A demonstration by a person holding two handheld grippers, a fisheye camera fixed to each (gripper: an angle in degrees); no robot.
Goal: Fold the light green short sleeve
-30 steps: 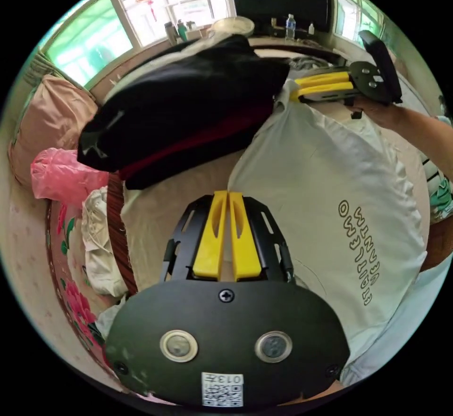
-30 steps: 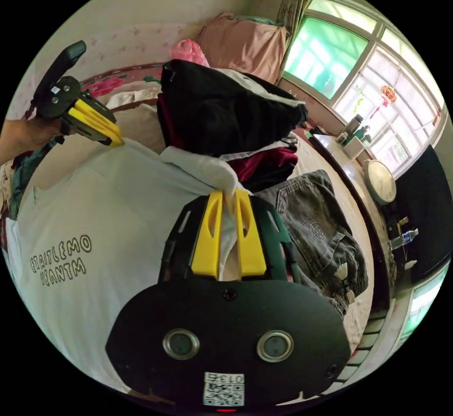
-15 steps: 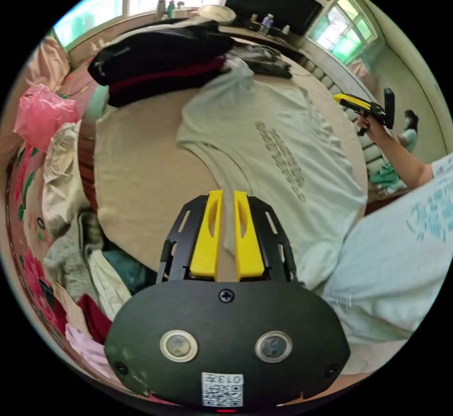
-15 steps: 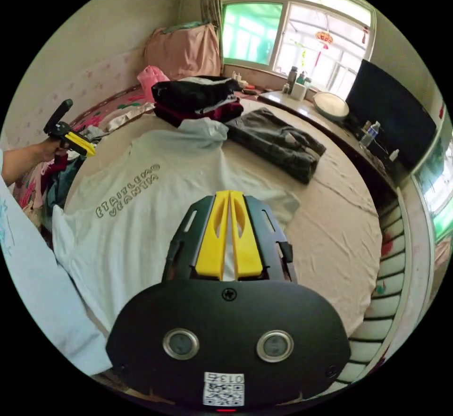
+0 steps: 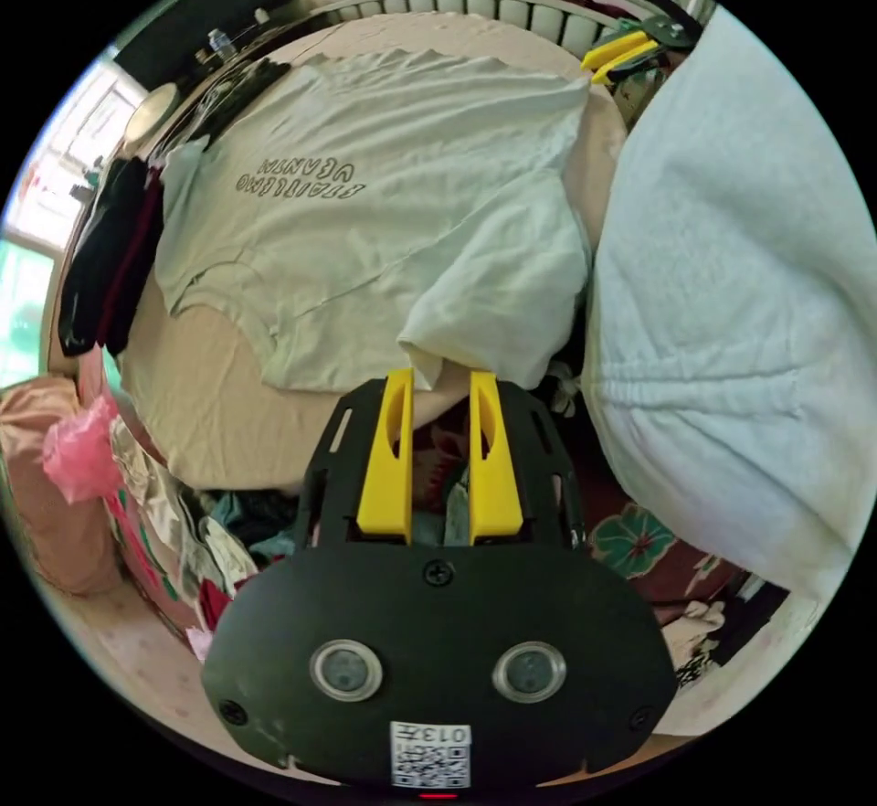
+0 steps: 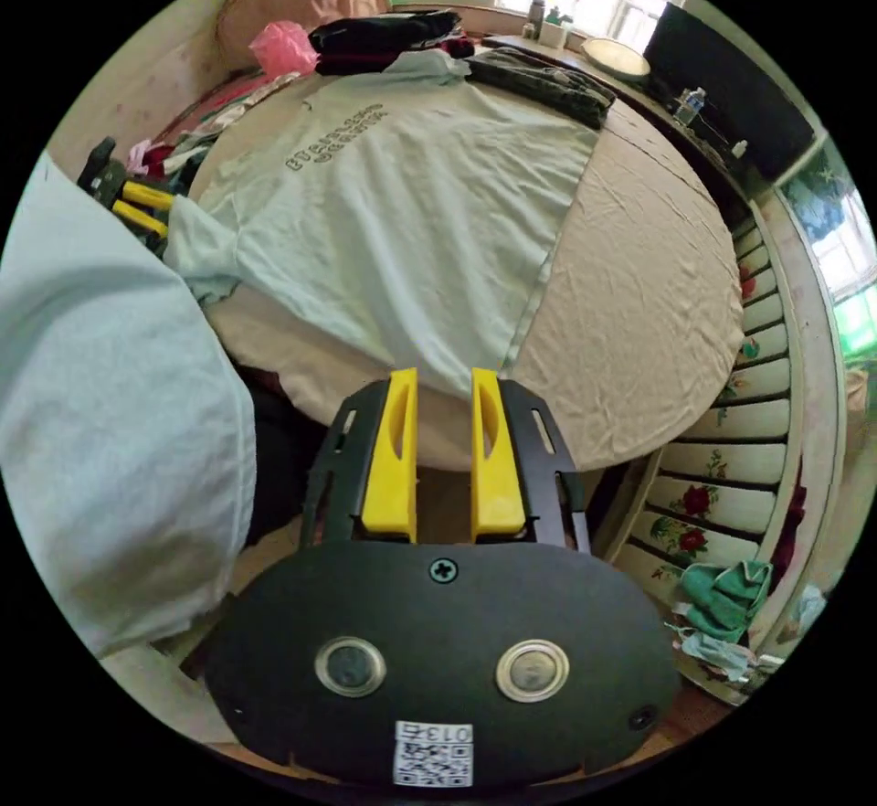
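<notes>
Gaping, left gripper [image 5: 438, 381]: yellow jaws parted and holding nothing, lower centre of the left gripper view, tips just short of the shirt's near sleeve.
Right gripper [image 6: 443, 378]: jaws likewise spread and empty, lower centre of the right gripper view, tips at the shirt's hem edge; contact cannot be confirmed.
Other gripper sightings: right gripper at the upper right of the left gripper view; left gripper at the left edge of the right gripper view, beside the near sleeve.
Shirt [image 5: 384, 203]: light green, short-sleeved, spread flat on the bed, printed lettering facing up; one sleeve [image 5: 498, 294] hangs over the bed's near edge. In the right gripper view it covers the upper centre.
Bed [image 6: 639, 294]: beige sheet, bare to the right of the shirt in the right gripper view.
Dark clothes pile [image 6: 384, 38]: top of the right gripper view, touching the shirt's far end.
Grey jeans [image 6: 539, 84]: folded, just beside that pile.
Person's garment [image 5: 740, 312]: pale, right side of the left gripper view.
Pink bag [image 6: 283, 46]: upper left, near the pile.
</notes>
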